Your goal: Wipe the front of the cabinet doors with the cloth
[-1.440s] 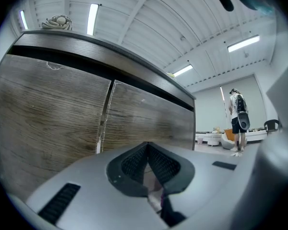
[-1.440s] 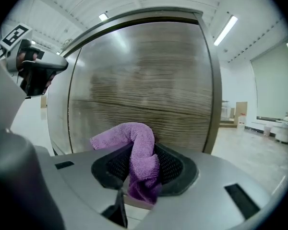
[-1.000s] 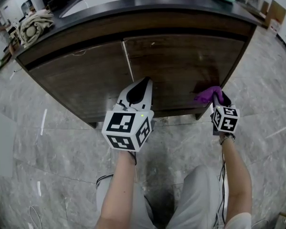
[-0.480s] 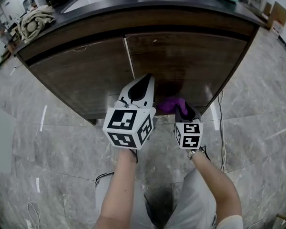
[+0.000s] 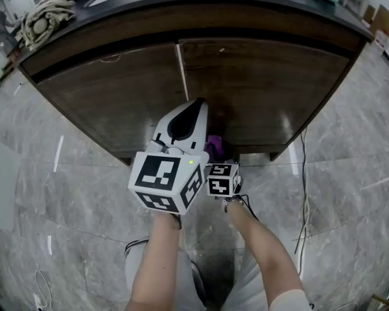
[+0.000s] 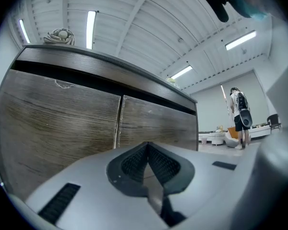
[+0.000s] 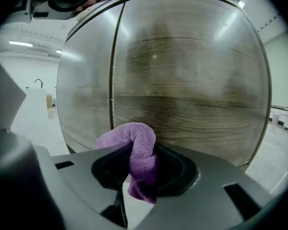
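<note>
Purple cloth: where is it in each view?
Head view: cloth centre, low, right of the door seam.
Left gripper view: not in it.
Right gripper view: bottom centre, clamped in the right gripper.
Shared landmark: the door seam, in all three.

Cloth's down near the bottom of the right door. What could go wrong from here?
The purple cloth sits bunched in the right gripper, so only a small wad leads; the hard fingers could rub the right door. The left gripper, shut and empty, hangs close beside the right one; they could knock together.
</note>
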`<state>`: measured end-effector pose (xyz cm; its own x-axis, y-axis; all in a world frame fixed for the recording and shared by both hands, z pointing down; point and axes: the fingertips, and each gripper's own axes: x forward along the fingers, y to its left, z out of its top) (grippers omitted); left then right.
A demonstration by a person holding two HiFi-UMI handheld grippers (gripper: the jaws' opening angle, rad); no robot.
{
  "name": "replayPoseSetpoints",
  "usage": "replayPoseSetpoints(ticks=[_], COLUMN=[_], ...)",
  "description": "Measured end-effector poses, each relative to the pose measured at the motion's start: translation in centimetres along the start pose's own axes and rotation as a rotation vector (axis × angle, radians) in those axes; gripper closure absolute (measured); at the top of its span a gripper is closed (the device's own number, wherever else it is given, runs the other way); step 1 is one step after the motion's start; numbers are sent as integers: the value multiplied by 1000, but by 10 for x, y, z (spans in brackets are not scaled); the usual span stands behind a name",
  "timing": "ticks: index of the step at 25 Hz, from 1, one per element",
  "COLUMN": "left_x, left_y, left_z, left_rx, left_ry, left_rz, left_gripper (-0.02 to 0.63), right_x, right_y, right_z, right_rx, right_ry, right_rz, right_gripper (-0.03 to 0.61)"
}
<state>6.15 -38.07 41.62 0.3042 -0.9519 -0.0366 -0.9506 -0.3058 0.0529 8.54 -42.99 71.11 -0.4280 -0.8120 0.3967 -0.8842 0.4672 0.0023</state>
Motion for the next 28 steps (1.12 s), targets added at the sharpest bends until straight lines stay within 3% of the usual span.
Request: replayPoseSetpoints(ticks=[5,17,24,28], left_x=[-2,20,18,8], left_y=[17,-1,-9,-11], left_z=[-4,-12,-6,1], left_rx=[-37,-58,-53,3], left_ry=[-4,-7,-14,-8], left_rz=[21,-38,-44,-34], left_gripper=[607,607,607,607], right_x=[-2,-40,-75,-103], right_y=[-32,-182,-285,-312], right_z=[-3,-21,-28,-9], right_rx=[-26,-61,118,214], right_ry=[5,84,100,37], right_rz=[-45,-267,-498,-546], right_gripper=[443,442,442,443])
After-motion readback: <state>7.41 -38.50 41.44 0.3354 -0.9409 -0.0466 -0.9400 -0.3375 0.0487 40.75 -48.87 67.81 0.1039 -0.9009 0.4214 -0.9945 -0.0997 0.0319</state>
